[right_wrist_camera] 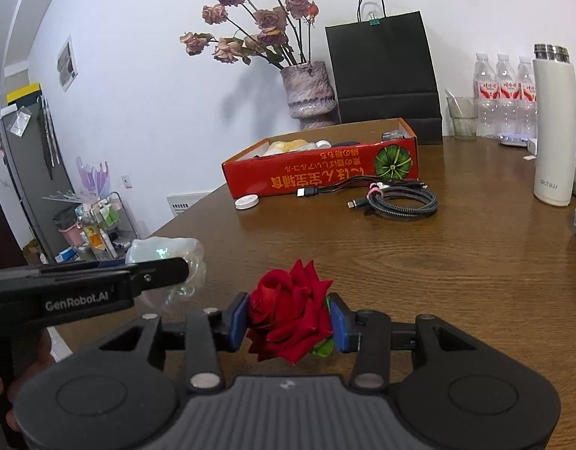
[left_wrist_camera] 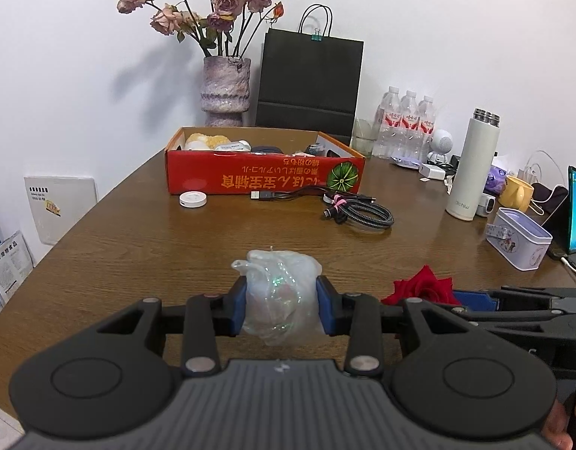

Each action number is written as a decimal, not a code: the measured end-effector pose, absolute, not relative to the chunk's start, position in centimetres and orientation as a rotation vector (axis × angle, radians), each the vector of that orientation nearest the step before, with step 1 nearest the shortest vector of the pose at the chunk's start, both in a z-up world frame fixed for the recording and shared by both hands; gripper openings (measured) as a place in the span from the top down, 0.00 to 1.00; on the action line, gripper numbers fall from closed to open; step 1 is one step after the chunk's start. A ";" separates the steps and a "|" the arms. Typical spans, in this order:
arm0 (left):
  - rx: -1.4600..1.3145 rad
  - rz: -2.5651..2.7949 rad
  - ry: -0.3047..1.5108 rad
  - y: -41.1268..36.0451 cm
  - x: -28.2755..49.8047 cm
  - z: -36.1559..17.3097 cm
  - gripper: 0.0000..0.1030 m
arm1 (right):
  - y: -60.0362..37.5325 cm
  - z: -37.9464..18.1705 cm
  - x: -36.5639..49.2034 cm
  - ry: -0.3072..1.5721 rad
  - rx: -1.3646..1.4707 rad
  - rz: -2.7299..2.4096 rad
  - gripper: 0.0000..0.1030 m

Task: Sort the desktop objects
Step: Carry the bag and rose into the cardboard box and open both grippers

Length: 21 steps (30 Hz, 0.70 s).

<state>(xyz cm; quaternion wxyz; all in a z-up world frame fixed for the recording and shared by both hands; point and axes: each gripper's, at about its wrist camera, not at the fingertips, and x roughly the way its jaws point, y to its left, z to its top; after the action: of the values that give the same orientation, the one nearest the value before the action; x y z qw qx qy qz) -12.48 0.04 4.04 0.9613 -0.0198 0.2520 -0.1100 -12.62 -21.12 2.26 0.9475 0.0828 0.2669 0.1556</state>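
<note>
Both loads were squashy: left hand-held gripper (left_wrist_camera: 281,302) clamped a crumpled clear plastic bag (left_wrist_camera: 278,292), right hand-held gripper (right_wrist_camera: 289,320) pinched a red fabric rose (right_wrist_camera: 288,315) at lower centre; either likely could slip short of the red cardboard box (left_wrist_camera: 265,172).

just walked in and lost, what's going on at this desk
A person is tidying a wooden table with a handheld gripper in each hand. The left gripper is clamped on a crumpled plastic bag; the right gripper is clamped on a red rose. An open red box holding other items sits ahead, with cables in front.

"GenRobot.AI" on left gripper (right_wrist_camera: 186,262)
</note>
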 end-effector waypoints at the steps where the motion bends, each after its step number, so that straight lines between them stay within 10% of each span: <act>1: -0.038 -0.226 0.517 0.0 -12.2 3.9 0.63 | -21.2 2.3 -12.5 0.542 0.165 0.312 0.58; 21: 0.011 -0.254 0.489 4.3 14.4 11.4 0.63 | -25.4 14.2 13.3 0.495 0.282 0.251 0.58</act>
<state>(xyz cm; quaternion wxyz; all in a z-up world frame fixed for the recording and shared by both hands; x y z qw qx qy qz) 14.37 4.35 11.38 0.9623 0.0054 0.2413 -0.1252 13.27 -25.37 14.16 0.9520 0.1388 0.2434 0.1235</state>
